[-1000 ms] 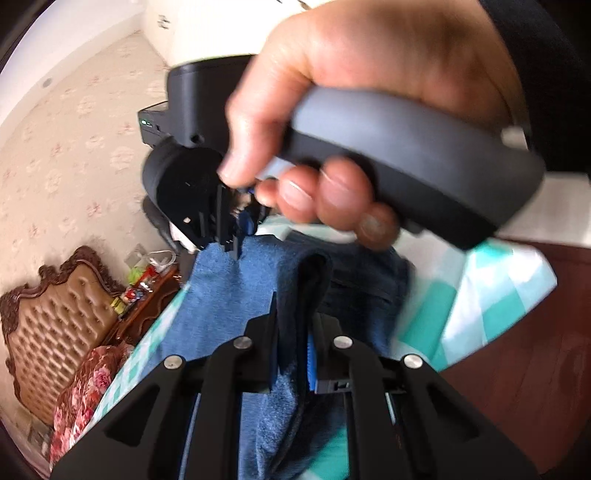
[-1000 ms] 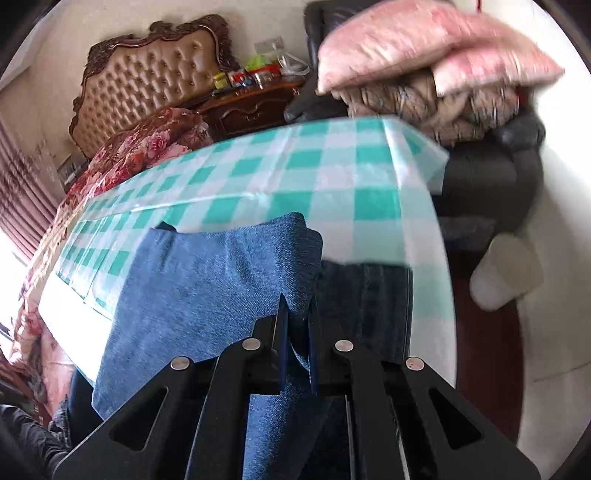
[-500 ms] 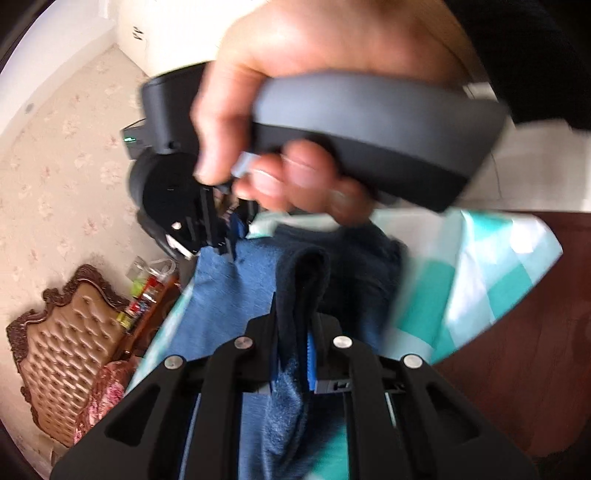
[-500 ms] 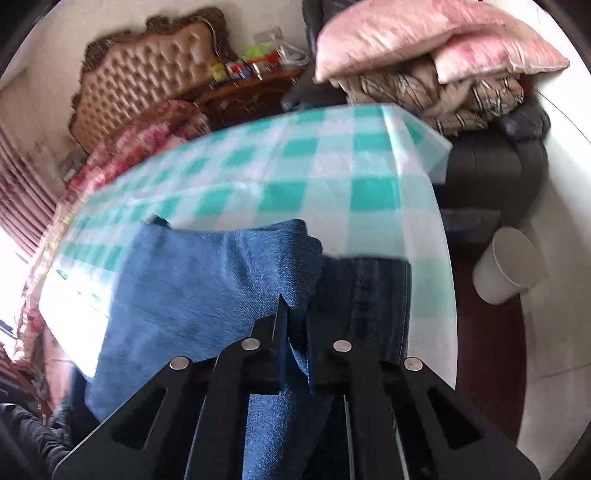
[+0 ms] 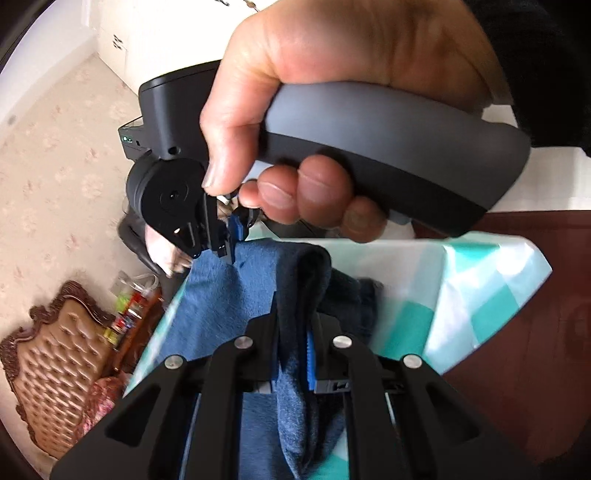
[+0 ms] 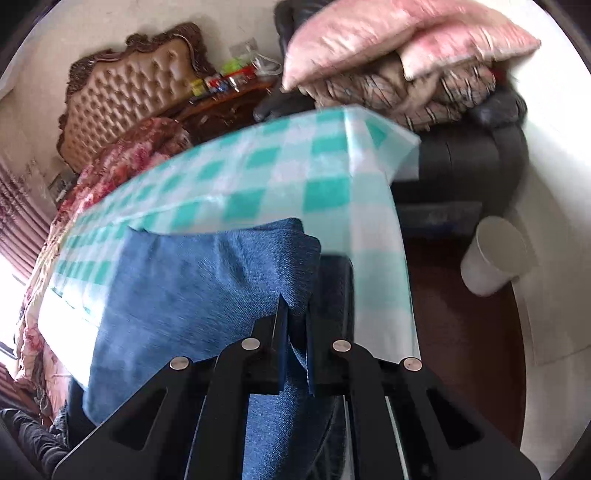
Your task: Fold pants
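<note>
Blue denim pants (image 6: 192, 280) lie partly folded on a table with a teal and white checked cloth (image 6: 258, 177). My right gripper (image 6: 295, 314) is shut on a raised fold of the denim at the pants' right edge. My left gripper (image 5: 295, 317) is shut on another bunched fold of the same pants (image 5: 221, 295), which rises between its fingers. In the left wrist view the right gripper (image 5: 229, 247) shows from the side, held by a hand (image 5: 332, 74), its tips pinching the pants' far edge. A darker layer of the pants (image 6: 332, 288) lies to the right of the lifted fold.
The table's corner (image 6: 399, 147) drops to a dark wooden floor (image 6: 461, 332) on the right. A white bin (image 6: 495, 254), a dark sofa (image 6: 472, 158) piled with pink cushions (image 6: 388, 33), a tufted headboard (image 6: 122, 88) and a cluttered nightstand (image 6: 229, 92) stand beyond.
Both grippers have shifted together across the table and a little lower, carrying the pinched denim fold. The right-hand gripper and hand loom larger in the left wrist view. Both grips are unchanged.
</note>
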### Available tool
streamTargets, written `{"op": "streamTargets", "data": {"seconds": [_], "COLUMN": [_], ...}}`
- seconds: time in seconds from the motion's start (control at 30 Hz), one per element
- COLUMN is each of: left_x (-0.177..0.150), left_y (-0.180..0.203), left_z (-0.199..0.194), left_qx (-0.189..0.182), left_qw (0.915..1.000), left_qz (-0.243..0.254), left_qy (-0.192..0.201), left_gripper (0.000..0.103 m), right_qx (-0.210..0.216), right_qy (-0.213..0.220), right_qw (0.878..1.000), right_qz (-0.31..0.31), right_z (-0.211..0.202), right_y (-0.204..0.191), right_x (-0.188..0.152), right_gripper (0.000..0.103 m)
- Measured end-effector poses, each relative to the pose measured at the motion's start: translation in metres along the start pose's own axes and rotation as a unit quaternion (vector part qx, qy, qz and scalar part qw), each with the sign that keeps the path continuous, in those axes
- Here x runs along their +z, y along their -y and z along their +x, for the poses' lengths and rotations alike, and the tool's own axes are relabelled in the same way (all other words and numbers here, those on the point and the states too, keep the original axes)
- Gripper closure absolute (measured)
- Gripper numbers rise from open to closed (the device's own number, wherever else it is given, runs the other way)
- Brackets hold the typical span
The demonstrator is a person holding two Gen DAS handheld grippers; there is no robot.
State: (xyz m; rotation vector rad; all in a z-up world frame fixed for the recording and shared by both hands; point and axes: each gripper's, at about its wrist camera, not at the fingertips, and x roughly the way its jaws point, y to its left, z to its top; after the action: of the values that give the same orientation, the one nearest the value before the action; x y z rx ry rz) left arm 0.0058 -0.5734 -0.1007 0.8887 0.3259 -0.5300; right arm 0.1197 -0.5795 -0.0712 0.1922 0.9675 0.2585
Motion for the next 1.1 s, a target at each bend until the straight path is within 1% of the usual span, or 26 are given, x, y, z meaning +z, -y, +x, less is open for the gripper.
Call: {"op": "streamTargets", "data": {"seconds": [0.07,0.17,0.23,0.27,0.33,0.4,0.43,0.5,0.53,0.57,0.6,0.63,0.67,0.7,0.73,0.77,0.8,0.83,0.87,0.9,0.97,1.0,1.03,1.07,1.1], "left_x": [-0.002,-0.001,0.002,0.001,0.0,-0.003,-0.004,-0.005,-0.005,-0.007,-0.008,-0.01,-0.013,-0.016,-0.019,-0.023,-0.023,-0.023,-0.019,-0.013,0.0,0.004,0.012,0.02,0.027], "left_y": [-0.002,-0.012,-0.008,-0.004,0.007,0.016,0.015,0.008,0.004,-0.007,-0.016,-0.029,-0.051,-0.079,-0.101,-0.137,-0.156,-0.172,-0.188,-0.198,-0.22,-0.227,-0.229,-0.222,-0.216], "left_z": [0.0,-0.007,-0.008,-0.003,0.004,0.01,0.01,0.01,0.007,0.001,-0.007,-0.017,-0.026,-0.028,-0.026,-0.014,0.0,0.014,0.032,0.049,0.093,0.108,0.126,0.133,0.142], "left_qx": [-0.001,0.005,0.002,0.0,-0.005,-0.007,-0.006,-0.02,-0.032,-0.048,-0.063,-0.08,-0.094,-0.1,-0.102,-0.112,-0.133,-0.154,-0.172,-0.196,-0.255,-0.273,-0.278,-0.283,-0.302], "left_qw": [1.0,0.9999,0.9999,1.0,0.9999,0.9998,0.9999,0.9998,0.9994,0.9984,0.9968,0.9938,0.9882,0.9804,0.974,0.9599,0.9494,0.9418,0.9375,0.9361,0.9237,0.9212,0.929,0.9352,0.9369], "left_qz": [0.001,-0.013,-0.016,-0.007,0.011,0.018,0.013,-0.005,-0.015,-0.028,-0.044,-0.069,-0.113,-0.163,-0.198,-0.254,-0.282,-0.297,-0.3,-0.289,-0.284,-0.276,-0.243,-0.212,-0.176], "left_qy": [0.0,0.002,-0.002,-0.006,-0.011,-0.006,-0.003,-0.001,0.002,0.013,0.024,0.037,0.044,0.045,0.044,0.04,0.036,0.032,0.038,0.045,0.033,0.03,0.025,0.021,0.014], "left_gripper": [0.092,0.093,0.092,0.092,0.091,0.083,0.08,0.076,0.067,0.05,0.044,0.042,0.042,0.042,0.045,0.049,0.05,0.052,0.053,0.053,0.053,0.055,0.058,0.06,0.061], "right_qx": [0.002,0.008,0.009,0.006,0.003,0.008,0.01,0.013,0.01,0.009,0.003,-0.018,-0.05,-0.079,-0.101,-0.102,-0.091,-0.081,-0.081,-0.081,-0.059,-0.054,-0.047,-0.047,-0.055], "right_qy": [0.0,0.01,0.008,0.001,-0.01,-0.008,-0.002,0.017,0.028,0.036,0.043,0.051,0.062,0.069,0.079,0.087,0.09,0.085,0.082,0.079,0.074,0.074,0.073,0.066,0.053], "right_qw": [1.0,1.0,1.0,1.0,1.0,0.999,0.999,0.998,0.997,0.996,0.995,0.994,0.993,0.991,0.99,0.989,0.99,0.991,0.991,0.99,0.988,0.986,0.984,0.983,0.983], "right_qz": [0.008,0.009,0.01,0.016,0.029,0.041,0.045,0.057,0.067,0.077,0.087,0.093,0.09,0.078,0.065,0.06,0.06,0.064,0.069,0.079,0.125,0.141,0.158,0.165,0.166], "right_z": [0.004,-0.003,-0.001,0.003,0.014,0.021,0.022,0.021,0.019,0.016,0.012,0.004,-0.008,-0.022,-0.039,-0.052,-0.061,-0.066,-0.068,-0.07,-0.07,-0.069,-0.067,-0.062,-0.054], "right_y": [0.003,0.001,0.003,0.005,0.013,0.022,0.025,0.033,0.037,0.041,0.044,0.045,0.043,0.038,0.03,0.022,0.014,0.005,-0.001,-0.004,-0.002,0.0,0.003,0.004,0.005], "right_x": [-0.007,-0.007,-0.004,-0.003,-0.003,-0.001,0.0,0.004,0.005,0.006,0.008,0.008,0.007,0.003,-0.004,-0.014,-0.025,-0.039,-0.052,-0.063,-0.091,-0.098,-0.109,-0.114,-0.119], "right_gripper": [0.096,0.096,0.096,0.095,0.088,0.078,0.076,0.062,0.06,0.06,0.059,0.059,0.059,0.061,0.061,0.062,0.063,0.064,0.064,0.063,0.063,0.063,0.063,0.063,0.063]}}
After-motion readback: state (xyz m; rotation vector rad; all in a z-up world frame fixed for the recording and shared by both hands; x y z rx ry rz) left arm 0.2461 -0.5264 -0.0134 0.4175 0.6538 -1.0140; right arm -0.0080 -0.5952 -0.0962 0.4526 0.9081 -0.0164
